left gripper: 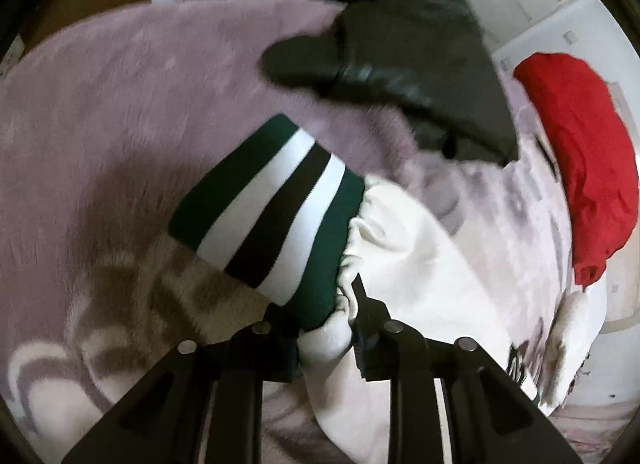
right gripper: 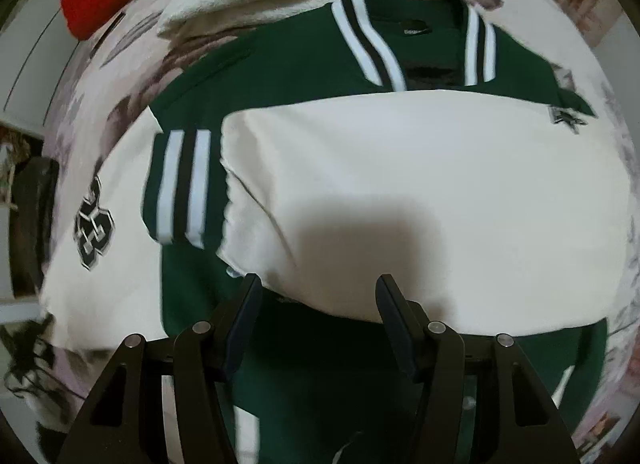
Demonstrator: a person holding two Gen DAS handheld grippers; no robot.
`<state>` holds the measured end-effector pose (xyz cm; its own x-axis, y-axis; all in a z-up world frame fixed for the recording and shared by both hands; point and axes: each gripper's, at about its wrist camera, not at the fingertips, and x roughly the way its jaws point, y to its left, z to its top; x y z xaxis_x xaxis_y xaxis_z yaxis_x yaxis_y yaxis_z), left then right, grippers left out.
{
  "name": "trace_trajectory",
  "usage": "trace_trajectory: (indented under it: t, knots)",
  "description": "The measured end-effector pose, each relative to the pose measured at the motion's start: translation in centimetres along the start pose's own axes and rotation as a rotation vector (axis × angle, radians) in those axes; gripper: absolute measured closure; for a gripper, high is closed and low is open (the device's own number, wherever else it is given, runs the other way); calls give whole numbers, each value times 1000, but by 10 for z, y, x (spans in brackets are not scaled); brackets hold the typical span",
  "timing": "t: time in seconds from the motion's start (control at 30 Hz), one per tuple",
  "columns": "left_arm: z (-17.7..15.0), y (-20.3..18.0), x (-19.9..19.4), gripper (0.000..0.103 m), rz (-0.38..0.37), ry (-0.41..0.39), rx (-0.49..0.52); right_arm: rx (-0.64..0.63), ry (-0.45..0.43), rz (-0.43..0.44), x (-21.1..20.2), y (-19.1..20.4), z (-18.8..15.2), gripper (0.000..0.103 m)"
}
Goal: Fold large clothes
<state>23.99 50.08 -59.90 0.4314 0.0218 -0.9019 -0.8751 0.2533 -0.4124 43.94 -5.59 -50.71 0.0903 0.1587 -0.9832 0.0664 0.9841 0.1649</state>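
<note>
Green varsity jacket (right gripper: 280, 64) with cream sleeves and striped cuff (left gripper: 272, 208) lies on the floral blanket (left gripper: 100, 124). Left gripper (left gripper: 326, 334) pinches the cream sleeve just behind the cuff. Right gripper (right gripper: 318, 300) stands spread, empty, over the folded sleeve.

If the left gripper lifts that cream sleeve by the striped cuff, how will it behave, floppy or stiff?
Probably floppy: the cream sleeve bunches into soft folds where the left gripper pinches it. The striped cuff looks thicker ribbed knit, so it may hold its shape better. The jacket seems bulky, so the sleeve would likely drag the body along rather than lift free.
</note>
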Motion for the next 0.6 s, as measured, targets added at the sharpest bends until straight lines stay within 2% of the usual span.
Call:
trace_trajectory:
  t: [0.03, 0.1, 0.13, 0.2, 0.23, 0.27, 0.3, 0.33, 0.37, 0.43, 0.53, 0.57, 0.6]
  knots:
    - [-4, 7, 5, 75, -28, 47, -31, 5, 3, 9, 1, 2, 1, 42]
    - [-15, 21, 10, 73, -70, 147, -83, 2, 6, 37, 2, 6, 2, 42]
    - [-22, 27, 9, 72, -103, 171, -106, 1, 9, 62, 2, 8, 2, 42]
    - [-34, 33, 1, 68, -110, 162, -111, -5, 10, 103, 1, 11, 1, 42]
    - [-40, 33, -3, 60, -115, 152, -107, -14, 7, 97, 1, 12, 1, 42]
    - [-43, 33, -5, 42, -124, 144, -114, -30, 3, 80, 1, 13, 0, 42]
    - [-47, 32, -3, 30, -137, 144, -126, -35, 2, 70, 2, 15, 0, 41]
    - [-49, 30, 4, 23, -160, 152, -138, -36, 2, 63, 3, 14, 0, 41]
    - [-49, 29, 11, 23, -164, 158, -148, -26, 10, 61, 5, 12, 0, 41]
    - [-41, 23, 25, 23, -108, 144, -160, -7, 18, 59, 10, 7, 2, 41]
    - [-28, 3, 26, 26, -30, 56, -110, 15, 21, 27, 15, 4, 7, 41]
    - [-24, -7, 21, 61, -9, 10, -61, 16, 25, 7, 18, 5, 9, 41]
    - [-23, -13, 18, 80, 15, -16, -26, 17, 20, -6, 19, 6, 10, 41]
